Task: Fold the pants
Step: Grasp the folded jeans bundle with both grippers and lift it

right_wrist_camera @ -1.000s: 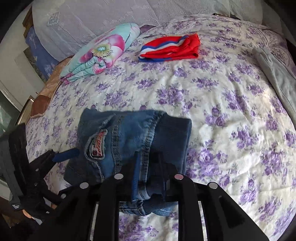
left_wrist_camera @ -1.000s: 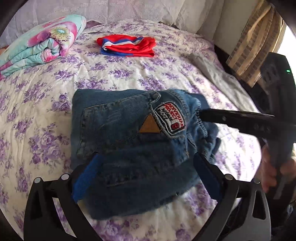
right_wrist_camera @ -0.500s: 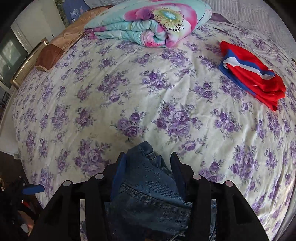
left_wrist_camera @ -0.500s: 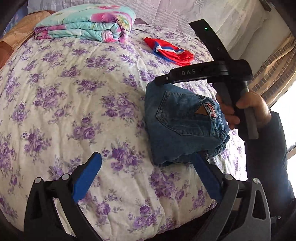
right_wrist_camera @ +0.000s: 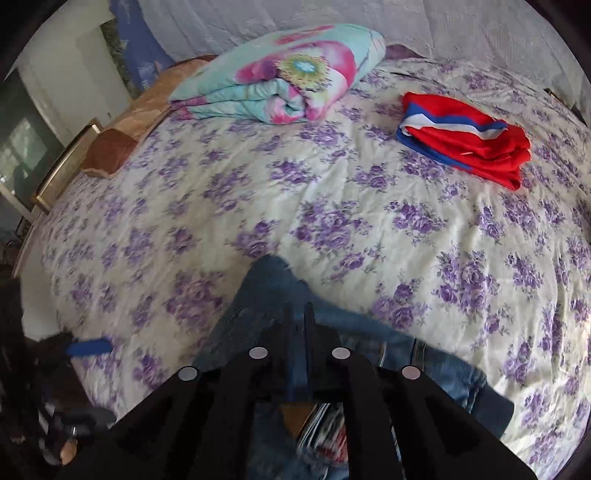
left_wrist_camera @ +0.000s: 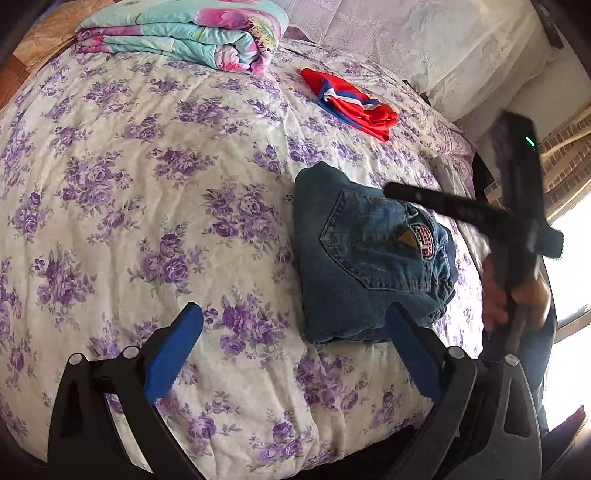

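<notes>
The folded blue jeans (left_wrist_camera: pixel 365 258) lie on the floral bedspread near the bed's right side, back pocket and patch facing up. My left gripper (left_wrist_camera: pixel 291 350) is open and empty, held above the bedspread, its right finger (left_wrist_camera: pixel 410 354) at the jeans' near edge. My right gripper (right_wrist_camera: pixel 297 317) is shut, its fingers together just above the jeans (right_wrist_camera: pixel 258 295); no cloth shows between them. In the left wrist view it (left_wrist_camera: pixel 391 190) hovers over the jeans' far right part, held by a hand.
A folded red, white and blue garment (left_wrist_camera: pixel 351 103) lies farther back on the bed. A rolled floral quilt (left_wrist_camera: pixel 192 33) sits at the back left by the pillows. A grey cloth (left_wrist_camera: pixel 447 177) lies at the right bed edge.
The right gripper let go of the jeans, lifted off them and closed its fingers. The jeans now rest flat on the bed. The left gripper stayed open and shifted slightly.
</notes>
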Tool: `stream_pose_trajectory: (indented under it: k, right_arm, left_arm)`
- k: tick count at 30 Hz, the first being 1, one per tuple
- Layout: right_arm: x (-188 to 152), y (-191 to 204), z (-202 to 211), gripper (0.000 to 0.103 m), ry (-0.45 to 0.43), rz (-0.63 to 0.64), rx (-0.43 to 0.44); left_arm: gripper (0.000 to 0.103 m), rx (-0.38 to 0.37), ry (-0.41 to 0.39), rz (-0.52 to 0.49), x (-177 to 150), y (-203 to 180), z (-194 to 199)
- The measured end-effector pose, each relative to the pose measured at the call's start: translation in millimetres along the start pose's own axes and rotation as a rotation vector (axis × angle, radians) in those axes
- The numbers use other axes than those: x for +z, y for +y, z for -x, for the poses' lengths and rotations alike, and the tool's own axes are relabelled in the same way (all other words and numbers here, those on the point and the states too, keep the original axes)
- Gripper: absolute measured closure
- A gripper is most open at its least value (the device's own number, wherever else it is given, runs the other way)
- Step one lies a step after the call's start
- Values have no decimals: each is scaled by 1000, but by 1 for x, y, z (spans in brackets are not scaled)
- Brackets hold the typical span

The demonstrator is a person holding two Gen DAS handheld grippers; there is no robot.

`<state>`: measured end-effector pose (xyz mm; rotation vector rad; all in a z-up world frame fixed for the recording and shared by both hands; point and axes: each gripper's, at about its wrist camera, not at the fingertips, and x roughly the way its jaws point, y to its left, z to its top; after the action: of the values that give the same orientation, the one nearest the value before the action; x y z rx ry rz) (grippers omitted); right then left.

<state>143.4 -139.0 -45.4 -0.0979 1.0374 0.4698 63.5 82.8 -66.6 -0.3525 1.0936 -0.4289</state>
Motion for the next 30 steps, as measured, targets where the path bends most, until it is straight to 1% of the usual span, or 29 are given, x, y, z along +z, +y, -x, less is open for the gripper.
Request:
stream_pose_trajectory:
  k: [1,2,3,4,5,7,9,11,12,14,17,18,19,20,21,22,23,24,25,27,30]
  right_arm:
    - [-17,6,4,82,3,18,21]
    - [-32,12,4,82,13,35,30]
    - [-49,18,-1,82,24,50,12]
    - [-61,21,-11,82,25,57,-37]
    - [-73,24,-21,82,7,50,-66]
    - [-84,23,-24,82,-56,16,-75]
    - [-87,20,-7,83,-110,-47,-47]
    - [-95,15,17,81,-180,-96,21]
    - [-101,12,28,81,-205,-107,31]
    - [-117,9,47,80,-238,-129,7]
    - [-144,-6,61,74,-227,-197,-35]
    - [-155,-13,65,74,-225,-229,-45]
    - [-164,-21,67,73,-224,-265,-48]
    - [-175,-31,69,67,-225,-315,-40]
    - [-184,-42,71,56,-235,-378,-17]
    - [-190,-55,72,49,-258,-444,17]
    - [-197,-67,75,37,-291,-516,54]
    - [-203,-77,77,34,-315,-579,83]
    - [-205,-86,77,33,-327,-629,103]
    - [-202,-100,70,30,-318,-685,140]
    - [-189,-117,47,29,-284,-758,242]
  left_arm:
    - [6,-9,6,14,3,0,-3]
    - [6,-18,15,25,6,0,-7]
    - [6,-25,24,39,9,-1,-13]
    - [6,-31,36,56,13,-1,-21]
    - [6,-40,49,66,16,-2,-30]
    - [6,-76,93,83,21,-7,-53]
    - [6,-96,135,86,23,-14,-71]
    - [6,-119,153,66,22,-24,-81]
    - [6,-134,167,59,20,-29,-85]
    - [6,-139,192,53,17,-34,-93]
    - [6,-143,254,61,10,-36,-113]
    - [7,-125,247,49,8,-39,-116]
    - [8,-122,237,30,7,-45,-117]
    - [12,-104,231,13,8,-50,-117]
    - [17,-92,218,9,8,-53,-115]
    - [19,-88,207,7,10,-54,-113]
    - [23,-86,196,5,11,-54,-111]
    - [28,-80,185,0,11,-54,-108]
    - [30,-79,175,-12,10,-55,-105]
    - [36,-70,156,-35,8,-55,-100]
    - [38,-60,144,-58,4,-56,-97]
